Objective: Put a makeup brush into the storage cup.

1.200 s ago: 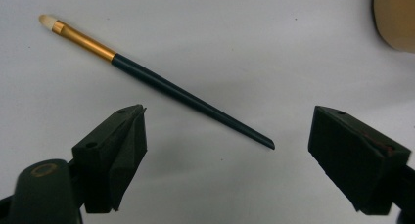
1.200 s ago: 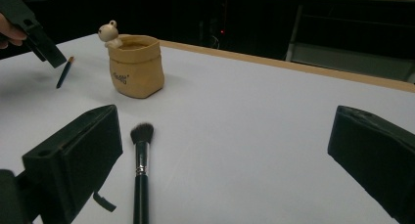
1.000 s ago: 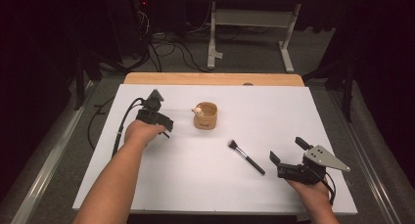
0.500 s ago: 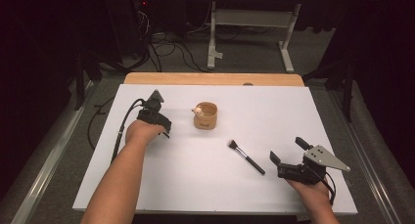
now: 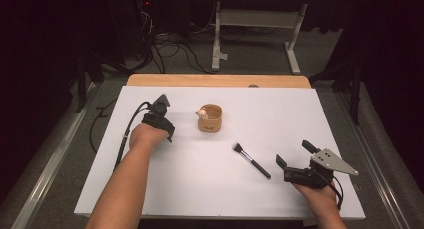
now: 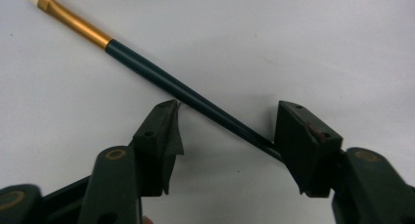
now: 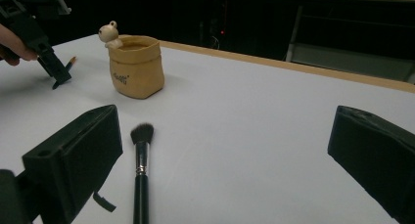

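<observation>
A thin paintbrush [image 6: 147, 62] with a dark handle, a gold ferrule and a pale tip lies on the white table. My left gripper [image 6: 227, 131] stands open over it, one jaw on each side of the handle's rear part. In the high view that left gripper [image 5: 162, 124] points down at the table, left of a tan cup [image 5: 210, 119] with a small frog figure on its rim. A black makeup brush [image 5: 251, 160] lies right of the middle. My right gripper [image 5: 294, 153] is open just right of it, holding nothing. The makeup brush [image 7: 141, 175] lies beside the left jaw, bristles toward the cup [image 7: 136, 67].
A wooden strip [image 5: 220, 80] borders the white table top [image 5: 280, 114] at the far edge. Beyond it are cables and a desk frame [image 5: 255, 24] on the floor. The left gripper's cable [image 5: 125, 139] trails along the table's left side.
My left hand and forearm have shifted slightly over the thin brush. The right gripper and both brushes have stayed put.
</observation>
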Demonstrator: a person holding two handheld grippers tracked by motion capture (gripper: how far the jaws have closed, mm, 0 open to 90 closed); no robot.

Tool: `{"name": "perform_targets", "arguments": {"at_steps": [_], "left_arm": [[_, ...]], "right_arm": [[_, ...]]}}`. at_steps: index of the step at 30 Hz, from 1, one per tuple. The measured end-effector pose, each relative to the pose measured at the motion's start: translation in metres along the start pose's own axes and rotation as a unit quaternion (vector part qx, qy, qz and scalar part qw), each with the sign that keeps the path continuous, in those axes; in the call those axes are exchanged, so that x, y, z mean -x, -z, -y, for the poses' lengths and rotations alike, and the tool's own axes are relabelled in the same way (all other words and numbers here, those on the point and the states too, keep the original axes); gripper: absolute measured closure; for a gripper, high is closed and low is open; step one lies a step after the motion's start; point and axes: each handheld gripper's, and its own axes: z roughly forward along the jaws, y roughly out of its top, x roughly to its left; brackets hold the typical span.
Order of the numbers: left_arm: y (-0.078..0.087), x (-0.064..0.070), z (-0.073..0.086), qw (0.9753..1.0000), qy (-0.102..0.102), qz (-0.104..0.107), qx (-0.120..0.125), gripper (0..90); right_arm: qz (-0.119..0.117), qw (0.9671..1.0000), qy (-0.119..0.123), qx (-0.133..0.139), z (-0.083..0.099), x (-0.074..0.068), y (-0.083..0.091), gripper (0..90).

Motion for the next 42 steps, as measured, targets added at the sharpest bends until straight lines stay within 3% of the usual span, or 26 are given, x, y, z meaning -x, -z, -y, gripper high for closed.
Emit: {"name": "perform_targets", "arguments": {"at_steps": [17, 29, 42], "left_arm": [[0.002, -0.004, 0.003, 0.9998, -0.017, -0.005, -0.003, 58.5], [0.003, -0.011, 0.003, 0.9998, -0.018, 0.003, -0.007, 72.7], [0.003, -0.02, 0.004, 0.9998, -0.009, 0.017, -0.002, 82.0]], "right_arm": [[0.002, 1.0, 0.001, 0.0, 0.0, 0.001, 0.0, 0.9], [0.002, 1.0, 0.001, 0.0, 0.0, 0.001, 0.0, 0.9], [0.001, 1.0, -0.001, -0.004, 0.0, 0.001, -0.001, 0.9]]}}
